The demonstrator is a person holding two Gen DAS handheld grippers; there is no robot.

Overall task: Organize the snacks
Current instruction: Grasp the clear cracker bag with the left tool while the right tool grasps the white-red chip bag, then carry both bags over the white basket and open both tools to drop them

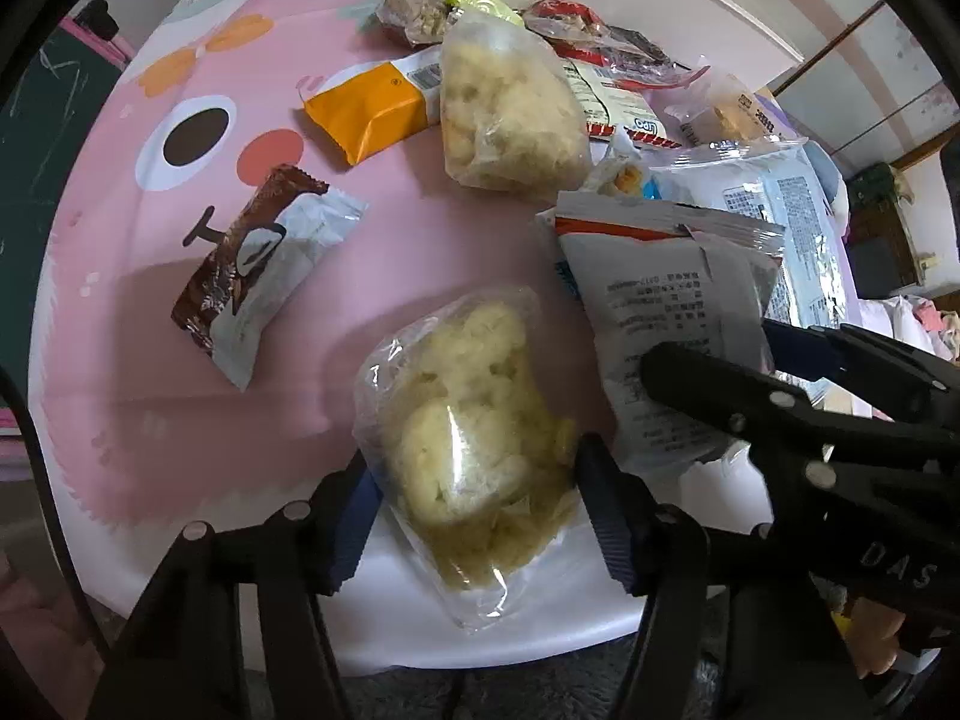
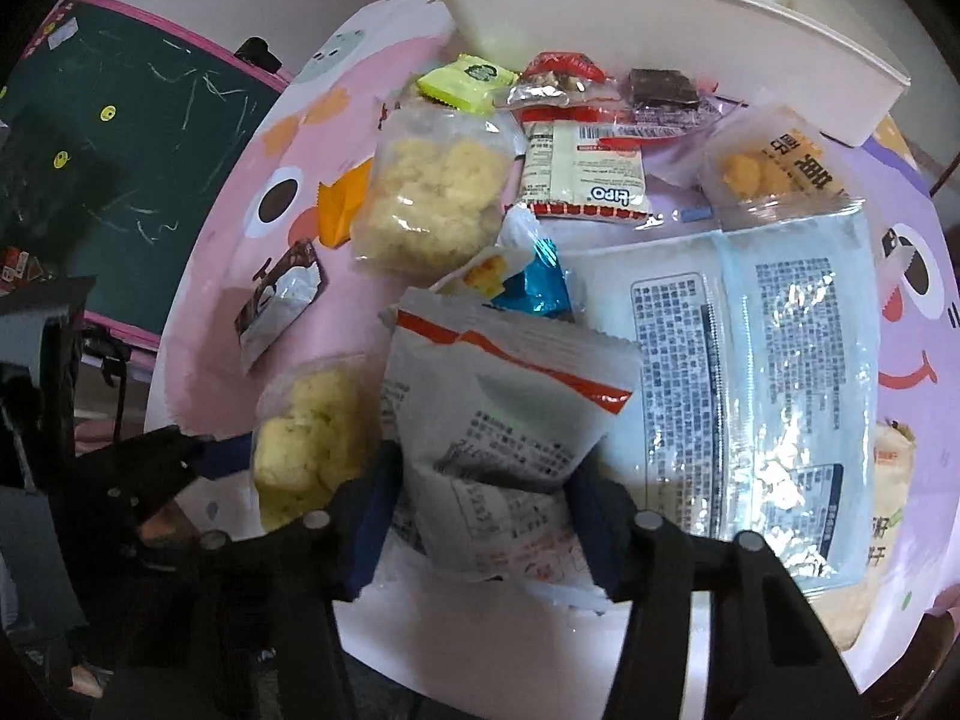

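Surroundings: the table (image 1: 360,252) carries a pink cartoon-face cover and is crowded. In the left wrist view, a brown-and-white wrapper (image 1: 258,276) lies at centre left, an orange packet (image 1: 372,111) at upper centre, and a second clear bag of pale puffs (image 1: 510,114) just right of it. More wrappers are heaped along the top edge. A white tub (image 2: 660,18) sits at the top of the right wrist view, behind the heap. A large pale-blue printed bag (image 2: 774,396) fills the right of that view, touching the white packet.

Task items: the clear bag of yellow puffs (image 1: 474,456) lies at lower centre of the left wrist view, long axis running from upper left to lower right. The left gripper (image 1: 480,516) has both pads against its sides, gripping it. Just right of it, the white packet with an orange stripe (image 2: 504,414) lies with its striped end toward the top of the frame. The right gripper (image 2: 480,516) clamps its lower end, creasing it.

Writing: "LiPO" reads upside down on a cream packet (image 2: 585,177). "DAS" is on the right gripper's body. Small print elsewhere is illegible.
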